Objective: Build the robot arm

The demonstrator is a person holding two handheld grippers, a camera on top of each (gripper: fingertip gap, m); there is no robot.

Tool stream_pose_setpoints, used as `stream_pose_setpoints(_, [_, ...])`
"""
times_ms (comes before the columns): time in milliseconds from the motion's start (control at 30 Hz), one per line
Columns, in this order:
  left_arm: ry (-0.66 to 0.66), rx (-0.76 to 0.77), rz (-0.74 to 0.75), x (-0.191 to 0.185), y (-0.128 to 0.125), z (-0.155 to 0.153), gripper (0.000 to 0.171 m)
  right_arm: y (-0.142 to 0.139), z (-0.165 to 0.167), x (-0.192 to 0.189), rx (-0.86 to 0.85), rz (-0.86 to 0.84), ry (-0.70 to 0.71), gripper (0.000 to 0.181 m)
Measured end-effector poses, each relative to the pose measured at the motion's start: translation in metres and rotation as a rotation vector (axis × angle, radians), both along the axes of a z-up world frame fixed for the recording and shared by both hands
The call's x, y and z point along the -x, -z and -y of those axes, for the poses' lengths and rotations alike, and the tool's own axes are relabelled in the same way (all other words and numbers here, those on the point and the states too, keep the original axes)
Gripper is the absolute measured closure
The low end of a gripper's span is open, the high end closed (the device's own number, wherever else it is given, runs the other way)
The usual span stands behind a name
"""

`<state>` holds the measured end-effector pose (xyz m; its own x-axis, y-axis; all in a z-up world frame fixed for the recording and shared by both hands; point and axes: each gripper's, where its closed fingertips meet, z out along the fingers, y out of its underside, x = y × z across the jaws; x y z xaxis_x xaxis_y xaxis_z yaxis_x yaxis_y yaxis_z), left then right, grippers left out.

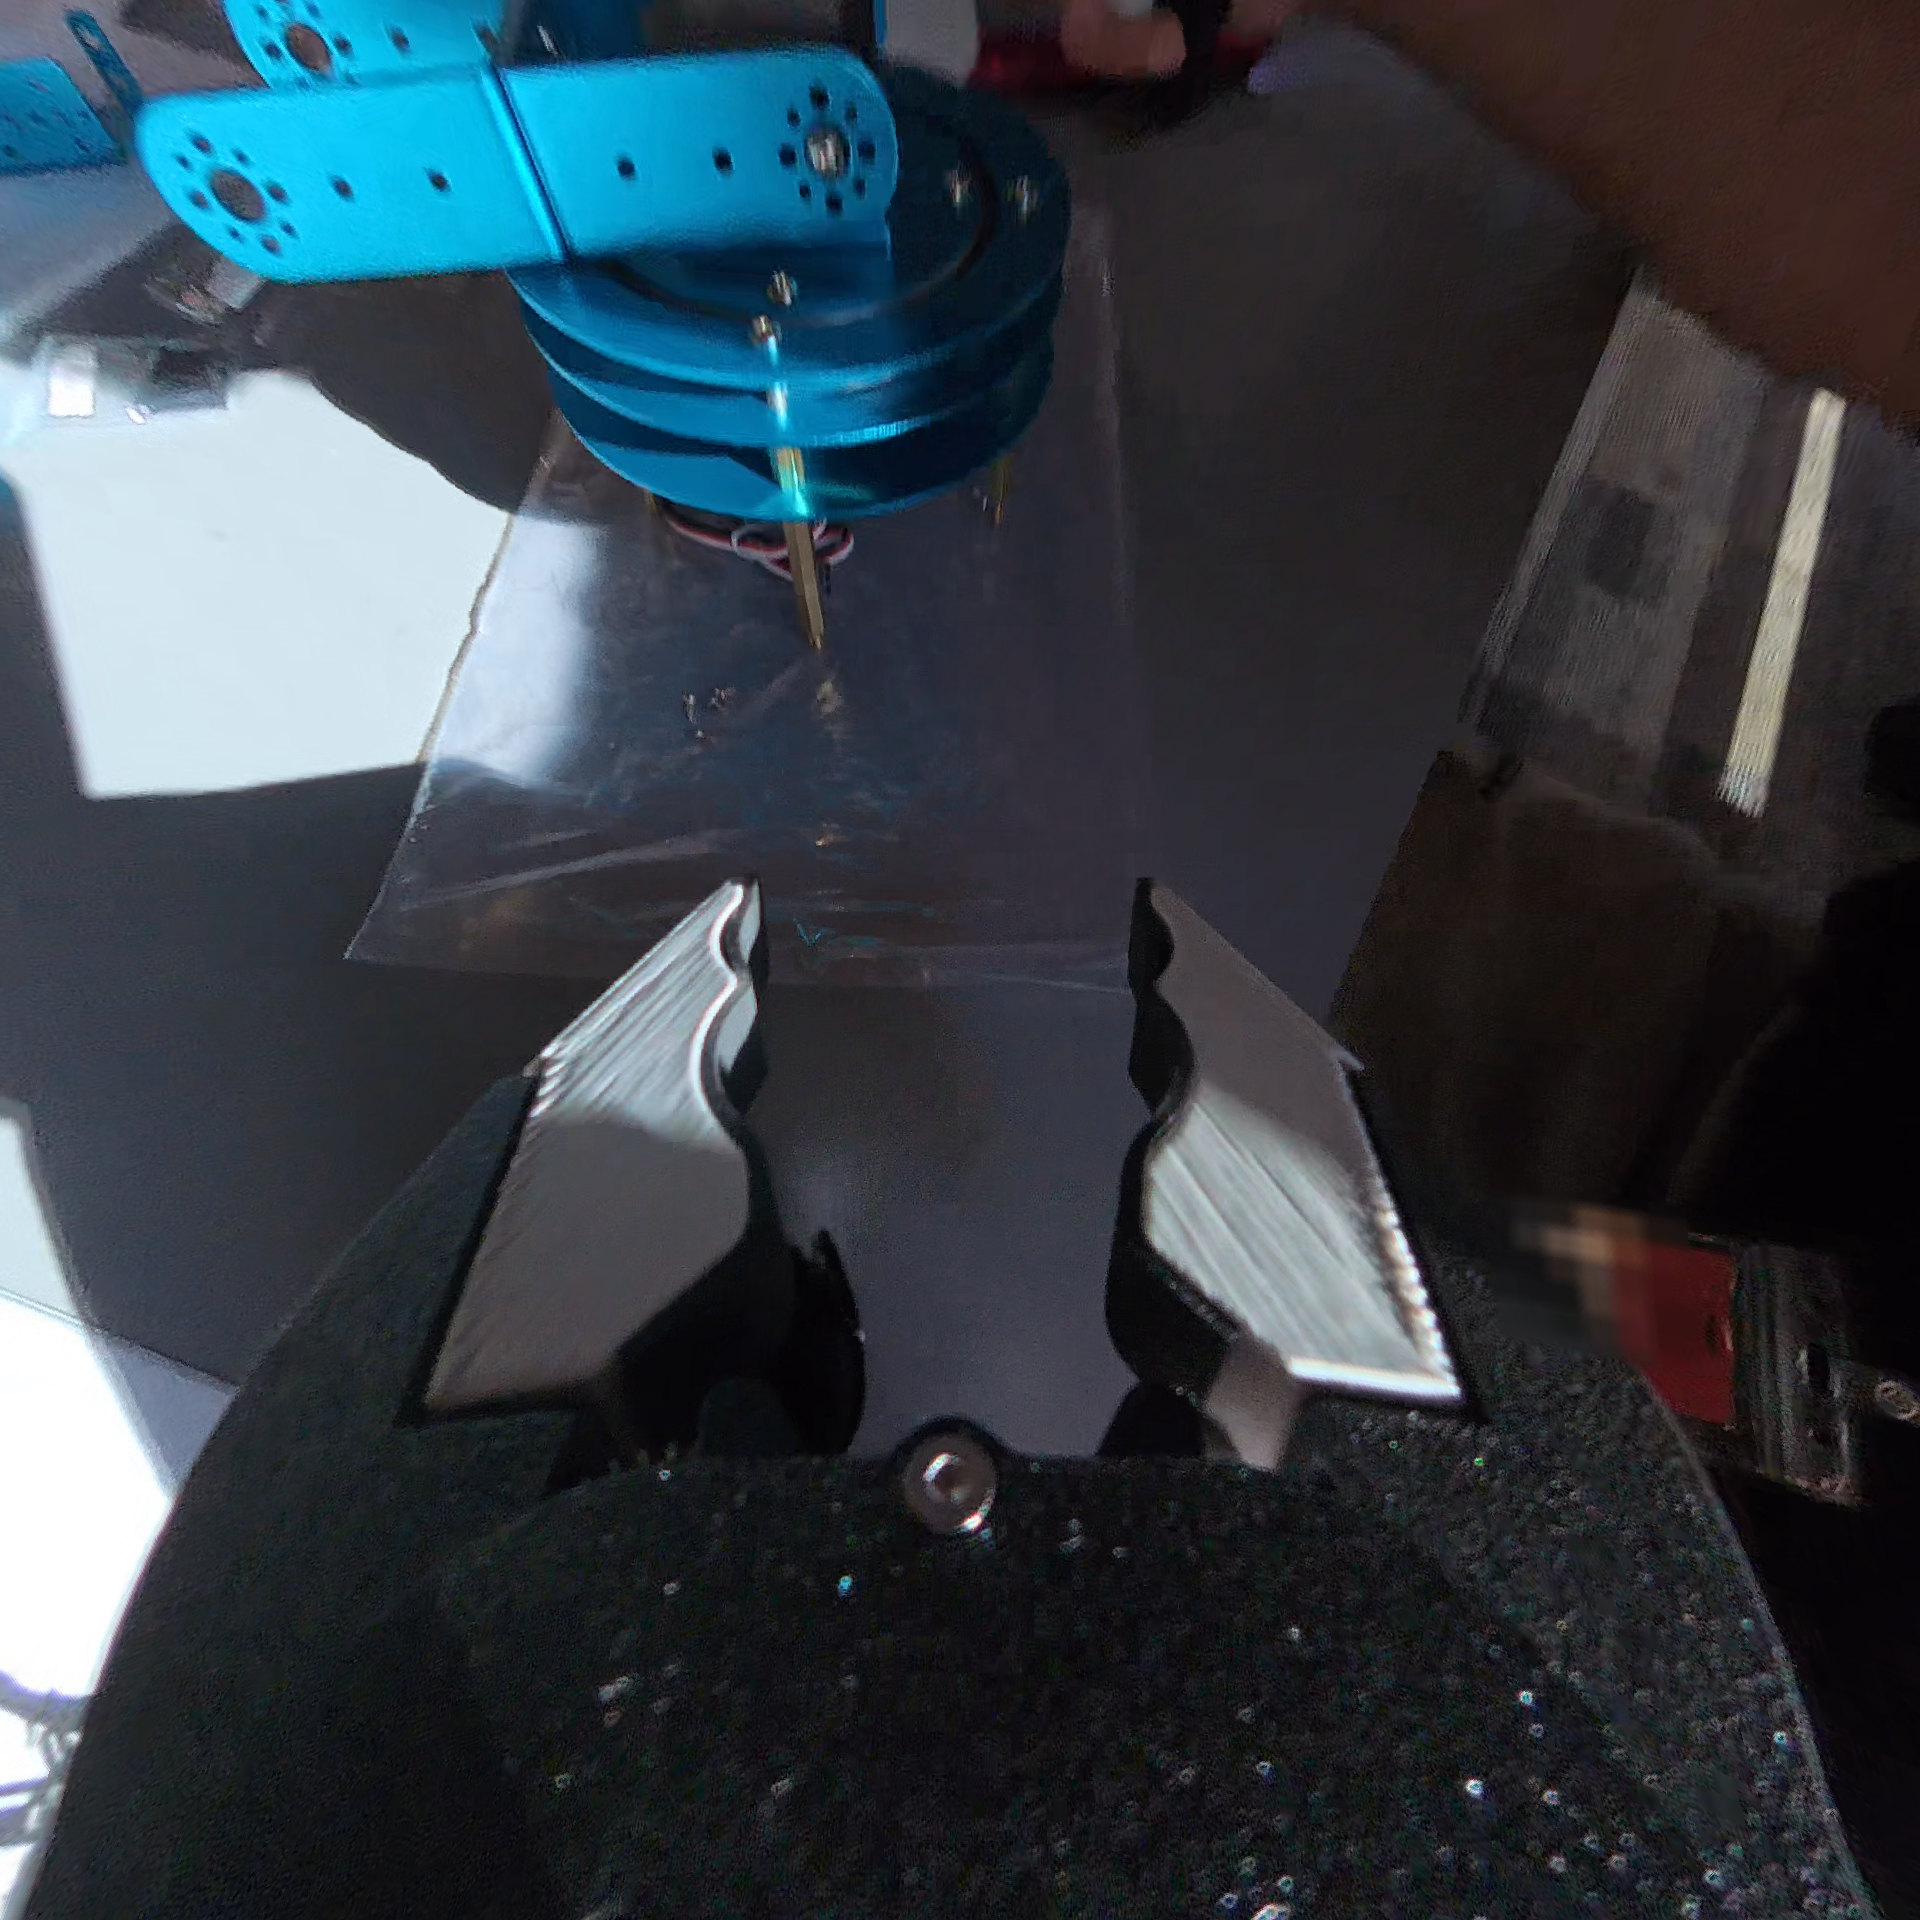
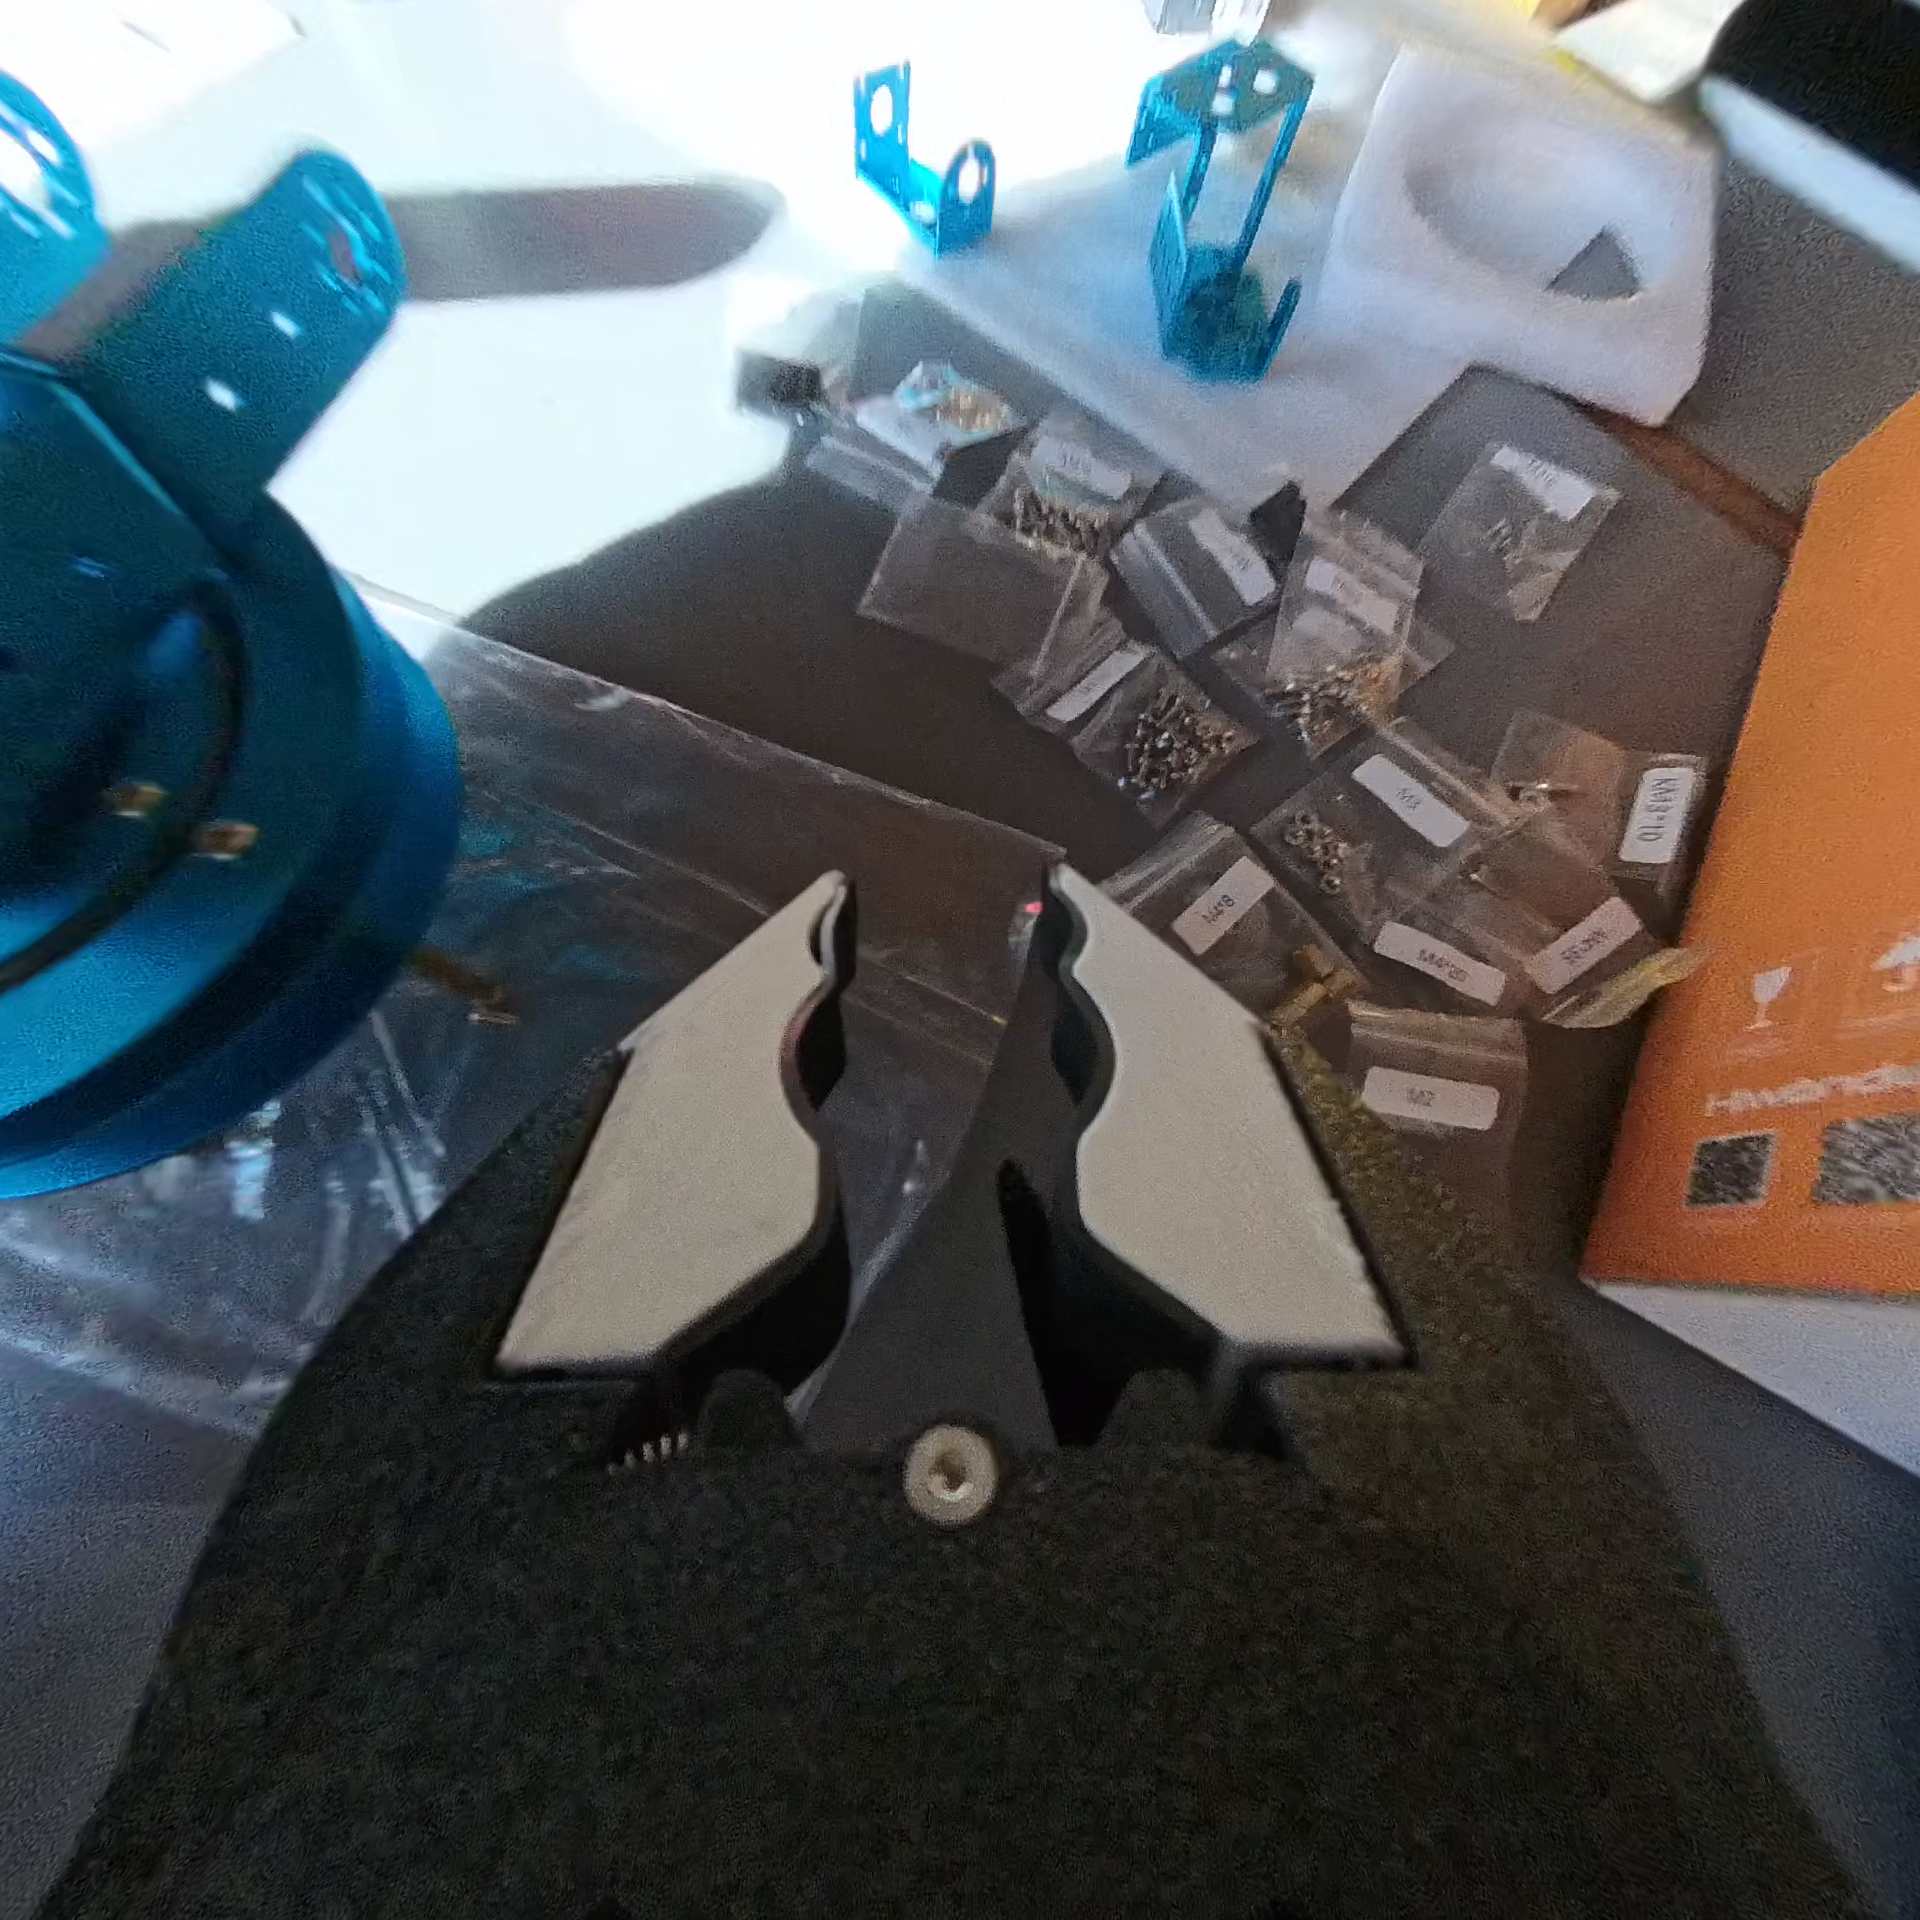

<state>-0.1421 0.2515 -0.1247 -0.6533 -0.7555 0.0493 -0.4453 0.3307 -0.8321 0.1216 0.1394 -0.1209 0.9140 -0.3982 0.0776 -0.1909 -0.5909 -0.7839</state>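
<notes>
A blue round metal base [image 1: 800, 343] of stacked discs stands on brass standoffs [image 1: 805, 582] on a clear plastic sheet [image 1: 644, 810]. A blue bracket arm [image 1: 499, 177] is fixed on top of it. My left gripper [image 1: 948, 904] is open and empty, just short of the sheet's near edge. Tiny screws [image 1: 707, 707] lie on the sheet. In the right wrist view the base [image 2: 208, 779] is at the left. My right gripper [image 2: 948, 883] is partly open over the sheet's corner [image 2: 727, 810]; nothing shows between its fingers.
Several small clear bags of screws [image 2: 1247, 675] lie on the dark table ahead of the right gripper. An orange box [image 2: 1787, 883] stands at the right. Two loose blue brackets [image 2: 920, 166] [image 2: 1216, 229] and white foam [image 2: 1527, 229] sit farther back. A person's arm [image 1: 1714, 156] is at the upper right.
</notes>
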Motion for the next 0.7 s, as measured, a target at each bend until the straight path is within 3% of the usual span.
stream_pose_setpoints(67, [-0.061,0.113,0.081,0.01,-0.025,-0.003,0.107,-0.038,0.021,0.013,-0.121,0.053,0.04,0.146])
stream_pose_setpoints(133, [-0.094,0.193,0.116,0.03,-0.037,-0.003,0.109,-0.053,0.063,0.014,-0.133,0.089,0.126,0.146])
stream_pose_setpoints(200, [-0.105,0.242,0.171,0.051,-0.044,0.0,0.109,-0.032,0.112,0.006,0.002,0.042,0.205,0.126])
stream_pose_setpoints(300, [-0.098,0.387,0.258,0.08,-0.055,0.016,0.111,0.007,0.161,0.003,0.171,-0.047,0.21,0.126])
stream_pose_setpoints(400, [-0.058,0.481,0.252,0.103,-0.052,0.037,0.113,0.019,0.168,0.01,0.251,-0.084,0.12,0.14])
stream_pose_setpoints(533, [-0.048,0.434,0.272,0.111,-0.037,0.055,0.119,0.043,0.168,0.014,0.459,-0.186,-0.012,0.147])
stream_pose_setpoints(567, [-0.039,0.429,0.267,0.112,-0.035,0.06,0.12,0.042,0.165,0.01,0.471,-0.184,-0.015,0.16])
stream_pose_setpoints(700, [-0.011,0.381,0.205,0.108,-0.021,0.078,0.12,0.042,0.166,0.013,0.53,-0.207,-0.115,0.162])
